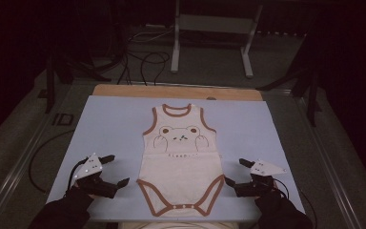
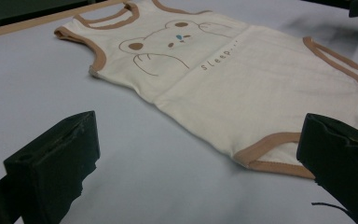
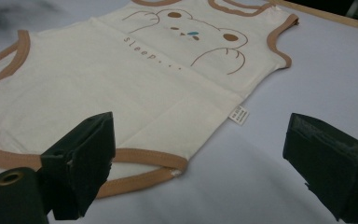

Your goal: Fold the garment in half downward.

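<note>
Both tongs stand spread with nothing between their jaws: the left tongs [image 1: 116, 170] just beside the left edge of the baby bodysuit [image 1: 181, 162], the right tongs [image 1: 235, 172] just beside its right edge, near the leg openings. The bodysuit lies flat and face up in the middle of the pale blue worktop [image 1: 114, 124], neck away from the person, crotch snaps toward the near edge. It is cream with brown trim, and a bear drawing [image 1: 179, 134] sits on the chest above the word "sleep". A small white care label [image 3: 239, 115] sticks out from its side seam. Beyond the blue surface a wooden strip [image 1: 124, 90] shows, then dark floor with cables [image 1: 143, 62] and a white stand [image 1: 214, 28].
</note>
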Available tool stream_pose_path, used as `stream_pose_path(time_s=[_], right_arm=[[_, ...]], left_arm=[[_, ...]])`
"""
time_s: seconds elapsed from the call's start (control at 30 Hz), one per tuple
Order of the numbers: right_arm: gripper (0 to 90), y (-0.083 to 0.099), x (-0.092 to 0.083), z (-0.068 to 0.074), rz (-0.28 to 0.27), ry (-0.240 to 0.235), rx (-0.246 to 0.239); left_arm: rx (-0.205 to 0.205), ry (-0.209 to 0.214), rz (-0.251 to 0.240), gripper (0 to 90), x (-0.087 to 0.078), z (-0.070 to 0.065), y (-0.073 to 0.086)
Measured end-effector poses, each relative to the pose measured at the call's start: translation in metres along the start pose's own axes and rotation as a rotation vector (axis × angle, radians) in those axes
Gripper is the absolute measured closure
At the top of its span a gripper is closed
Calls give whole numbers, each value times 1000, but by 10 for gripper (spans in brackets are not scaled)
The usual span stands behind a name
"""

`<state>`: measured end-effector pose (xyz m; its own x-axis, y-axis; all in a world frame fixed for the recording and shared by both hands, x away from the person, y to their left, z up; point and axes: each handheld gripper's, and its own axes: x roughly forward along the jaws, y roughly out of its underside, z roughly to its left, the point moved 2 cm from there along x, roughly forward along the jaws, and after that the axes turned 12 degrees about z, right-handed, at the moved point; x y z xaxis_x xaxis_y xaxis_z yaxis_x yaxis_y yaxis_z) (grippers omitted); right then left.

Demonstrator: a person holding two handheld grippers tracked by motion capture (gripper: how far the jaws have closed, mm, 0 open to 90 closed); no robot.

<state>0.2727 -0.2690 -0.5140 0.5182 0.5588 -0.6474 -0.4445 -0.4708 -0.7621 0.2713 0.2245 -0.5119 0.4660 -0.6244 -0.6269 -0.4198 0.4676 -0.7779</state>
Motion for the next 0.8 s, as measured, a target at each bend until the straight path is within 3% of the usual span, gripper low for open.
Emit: stream_pose_path(time_s=[0.4, 0.8], right_arm=[[89, 0, 0, 2, 14, -3, -8], [89, -3, -1, 8, 14, -35, -23]], left_arm=[[27, 2, 24, 0, 5, -2, -1], [62, 13, 32, 0, 7, -9, -6]])
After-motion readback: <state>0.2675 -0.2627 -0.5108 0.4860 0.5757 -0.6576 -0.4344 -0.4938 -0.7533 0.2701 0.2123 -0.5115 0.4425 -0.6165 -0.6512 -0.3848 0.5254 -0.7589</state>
